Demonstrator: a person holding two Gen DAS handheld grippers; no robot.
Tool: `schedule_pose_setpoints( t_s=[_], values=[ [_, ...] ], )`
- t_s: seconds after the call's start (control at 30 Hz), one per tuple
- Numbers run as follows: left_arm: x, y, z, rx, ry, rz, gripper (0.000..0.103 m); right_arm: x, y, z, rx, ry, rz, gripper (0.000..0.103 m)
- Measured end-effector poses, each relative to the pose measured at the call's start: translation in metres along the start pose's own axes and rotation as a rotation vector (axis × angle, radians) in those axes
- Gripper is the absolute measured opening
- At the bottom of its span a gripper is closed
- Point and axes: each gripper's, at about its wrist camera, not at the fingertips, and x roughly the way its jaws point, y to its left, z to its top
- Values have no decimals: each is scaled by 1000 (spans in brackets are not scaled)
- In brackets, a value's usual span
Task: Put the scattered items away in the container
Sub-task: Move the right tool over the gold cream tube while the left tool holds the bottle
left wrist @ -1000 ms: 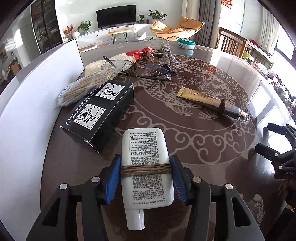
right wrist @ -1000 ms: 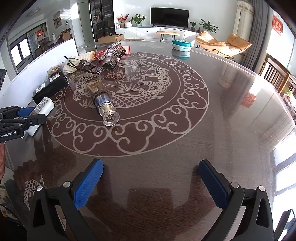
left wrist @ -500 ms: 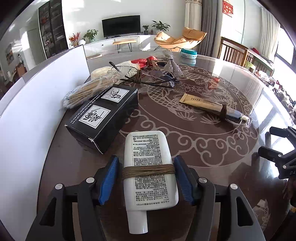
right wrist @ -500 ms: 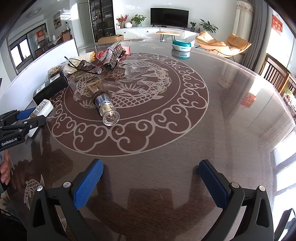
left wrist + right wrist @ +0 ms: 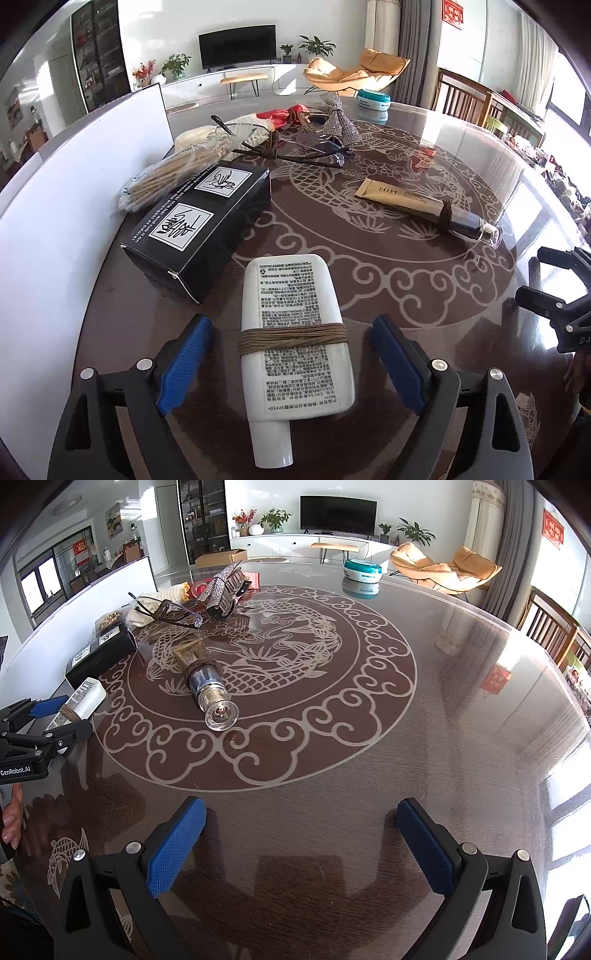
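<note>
Nearest the left wrist camera, the left tongs point(image 5: 291, 365) have just been opening: half a second ago the blue pads pressed the sides of the white tube point(image 5: 293, 339), and now each pad stands apart from it with a clear gap on both sides. The tube is still between the jaws but is no longer gripped; it lies flat on the tabletop point(image 5: 424, 302), cap toward the camera, a band of brown cord round its middle. I judge this a release, with the tube set down just beside the black box point(image 5: 199, 229).

The right tongs point(image 5: 301, 845) are wide apart over bare tabletop with nothing between them, and they look the same as a second ago.

Further off lies the gold tube point(image 5: 424, 206), well apart from the others. Beyond the box are a bag of sticks point(image 5: 173, 173), glasses point(image 5: 295, 147) and a glittery bow point(image 5: 340, 122), clustered against the white wall point(image 5: 74, 192) along the left edge.

What this means for the task is unclear. If that white wall is the side of the container, the tube has been put near it, not in it; no container interior is visible in either view. The gold tube looks like the item most clearly left to gather.
</note>
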Motion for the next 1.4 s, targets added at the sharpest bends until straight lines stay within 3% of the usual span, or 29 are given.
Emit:
schedule_pose_setpoints(
  t_s=[0.2,0.87,1.03,1.27,1.4],
  values=[
    [3,-1,1,0,14,-1,99,0,0,0,-1,0,1,103],
    [6,0,2,-3,22,4,103,1,6,5,-45,6,33,103],
    [6,-1,3,-1,26,3,103,20,33,30,-188,8,128,103],
    [6,-1,3,0,28,2,103,61,57,85,-255,12,175,103],
    [4,1,1,17,58,-9,103,73,65,106,-315,130,190,103]
  ],
)
